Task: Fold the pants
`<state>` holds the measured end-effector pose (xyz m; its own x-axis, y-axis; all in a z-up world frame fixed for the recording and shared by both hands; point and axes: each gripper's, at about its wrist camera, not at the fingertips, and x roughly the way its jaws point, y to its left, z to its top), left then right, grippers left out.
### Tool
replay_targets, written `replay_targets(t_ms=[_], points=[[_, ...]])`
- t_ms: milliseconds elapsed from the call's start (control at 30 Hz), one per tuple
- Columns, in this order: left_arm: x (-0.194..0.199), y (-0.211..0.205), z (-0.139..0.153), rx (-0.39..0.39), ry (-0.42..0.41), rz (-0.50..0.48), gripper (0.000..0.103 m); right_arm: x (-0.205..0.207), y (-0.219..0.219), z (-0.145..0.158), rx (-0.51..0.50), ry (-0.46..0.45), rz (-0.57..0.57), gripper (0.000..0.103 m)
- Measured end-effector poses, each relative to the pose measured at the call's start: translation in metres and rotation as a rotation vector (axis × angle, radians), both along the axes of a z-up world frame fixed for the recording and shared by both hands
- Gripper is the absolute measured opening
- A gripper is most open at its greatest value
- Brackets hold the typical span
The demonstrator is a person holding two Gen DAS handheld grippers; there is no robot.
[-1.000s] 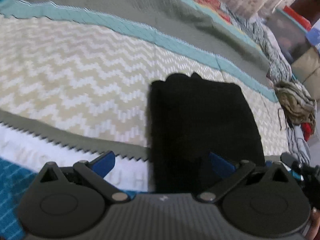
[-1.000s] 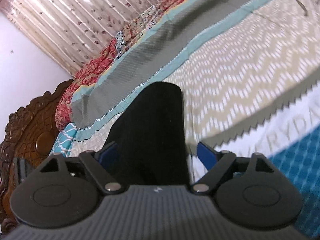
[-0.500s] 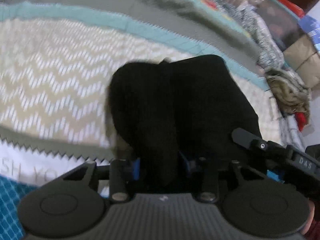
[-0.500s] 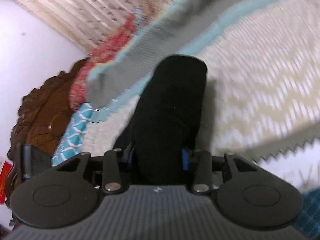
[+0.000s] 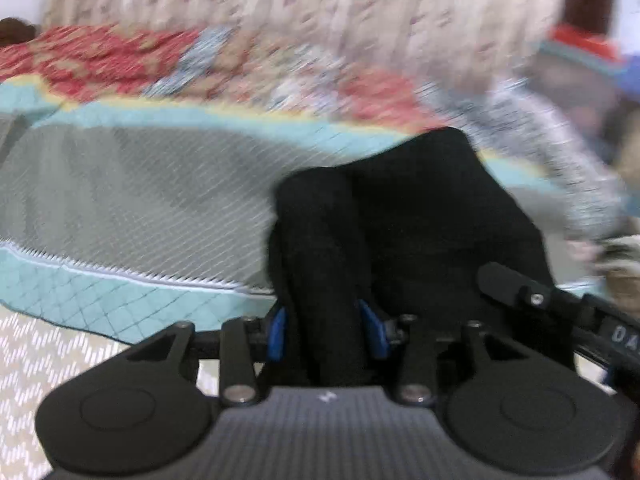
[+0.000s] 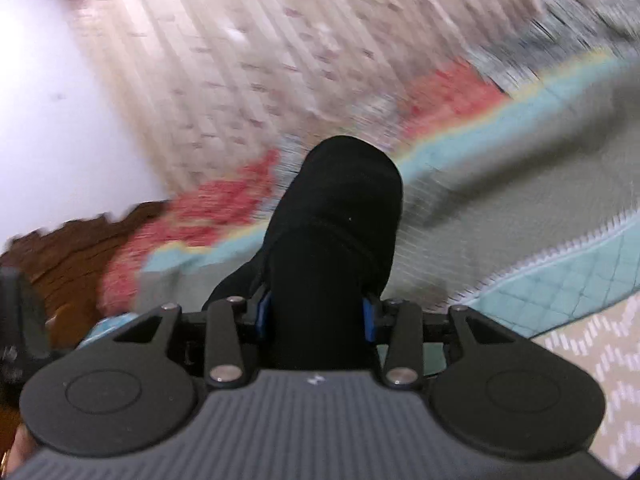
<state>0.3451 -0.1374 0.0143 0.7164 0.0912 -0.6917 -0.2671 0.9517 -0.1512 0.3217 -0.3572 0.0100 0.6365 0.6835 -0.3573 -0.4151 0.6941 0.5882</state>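
The black pants (image 5: 420, 216) are a folded bundle lifted off the bed. My left gripper (image 5: 326, 332) is shut on their near left edge, blue pads pressed into the cloth. My right gripper (image 6: 316, 320) is shut on the other near edge, and the pants (image 6: 340, 208) bulge up in front of it. The right gripper's arm (image 5: 560, 308) shows at the right of the left wrist view. Both views are blurred by motion.
Below lies a bedspread with grey (image 5: 140, 184), teal (image 5: 120, 304) and beige zigzag (image 6: 592, 360) bands. A red patterned quilt (image 5: 100, 52) and a curtain (image 6: 280, 40) are behind. A carved wooden headboard (image 6: 68, 256) is on the left of the right wrist view.
Both grippers closed on the pants' near edge from open. They have since lifted the bundle and swung forward, so the views now point toward the curtain and far bed edge.
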Motion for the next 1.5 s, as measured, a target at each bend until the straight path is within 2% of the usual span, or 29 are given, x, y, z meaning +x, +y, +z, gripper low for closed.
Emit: replay_targets(t_ms=[33, 67, 100, 133, 167, 200, 267, 333, 400, 467, 600, 700, 867, 967, 1033, 1133, 1233, 1400, 1500], points=[[0.02, -0.004, -0.022, 0.04, 0.08, 0.038, 0.039, 0.019, 0.005, -0.019, -0.021, 0.083, -0.036, 0.047], [0.033, -0.007, -0.042, 0.062, 0.15, 0.05, 0.037, 0.04, 0.011, -0.045, -0.057, 0.214, -0.076, 0.048], [0.041, -0.012, -0.064, 0.082, 0.207, 0.061, 0.045, 0.055, 0.016, -0.067, -0.102, 0.333, -0.101, 0.052], [0.039, -0.017, -0.07, 0.11, 0.174, 0.069, 0.046, 0.062, 0.014, -0.089, -0.122, 0.416, -0.163, 0.06], [0.035, -0.023, -0.069, 0.14, 0.137, 0.071, 0.046, 0.063, 0.003, -0.098, -0.025, 0.417, -0.168, 0.062], [0.035, -0.028, -0.069, 0.165, 0.133, 0.057, 0.046, 0.064, -0.001, -0.099, -0.002, 0.412, -0.154, 0.063], [0.032, -0.03, -0.066, 0.186, 0.133, 0.031, 0.047, 0.064, -0.001, -0.091, -0.069, 0.357, -0.122, 0.065], [0.029, -0.028, -0.057, 0.159, 0.135, 0.028, 0.048, 0.053, -0.01, -0.076, -0.119, 0.274, -0.155, 0.068], [0.014, -0.021, -0.042, 0.113, 0.116, 0.043, 0.058, 0.036, -0.019, -0.062, -0.129, 0.188, -0.193, 0.072], [0.0, -0.022, -0.031, 0.11, 0.116, 0.067, 0.067, 0.015, -0.027, -0.053, -0.161, 0.137, -0.204, 0.074], [-0.04, -0.034, -0.022, 0.126, 0.143, 0.062, 0.07, -0.021, -0.026, -0.053, -0.211, 0.121, -0.218, 0.074], [-0.073, -0.042, -0.016, 0.13, 0.187, 0.044, 0.072, -0.046, -0.026, -0.052, -0.249, 0.107, -0.218, 0.084], [-0.133, -0.053, 0.004, 0.126, 0.169, 0.033, 0.085, -0.107, -0.026, -0.029, -0.341, -0.019, -0.24, 0.092], [-0.168, -0.059, 0.015, 0.121, 0.137, 0.036, 0.095, -0.132, -0.026, -0.02, -0.363, -0.003, -0.176, 0.095], [-0.187, -0.062, 0.02, 0.134, 0.111, 0.036, 0.096, -0.145, -0.034, -0.017, -0.294, 0.035, -0.132, 0.095], [-0.214, -0.07, 0.028, 0.183, 0.07, 0.062, 0.102, -0.158, -0.051, -0.018, -0.204, 0.119, -0.205, 0.096], [-0.236, -0.075, 0.033, 0.186, 0.04, 0.074, 0.103, -0.153, -0.051, -0.024, -0.252, 0.223, -0.184, 0.097], [-0.253, -0.084, 0.036, 0.175, 0.04, 0.039, 0.103, -0.174, -0.045, -0.022, -0.331, 0.161, -0.242, 0.097], [-0.258, -0.09, 0.035, 0.201, 0.059, 0.03, 0.103, -0.191, -0.042, -0.019, -0.368, 0.103, -0.255, 0.097]])
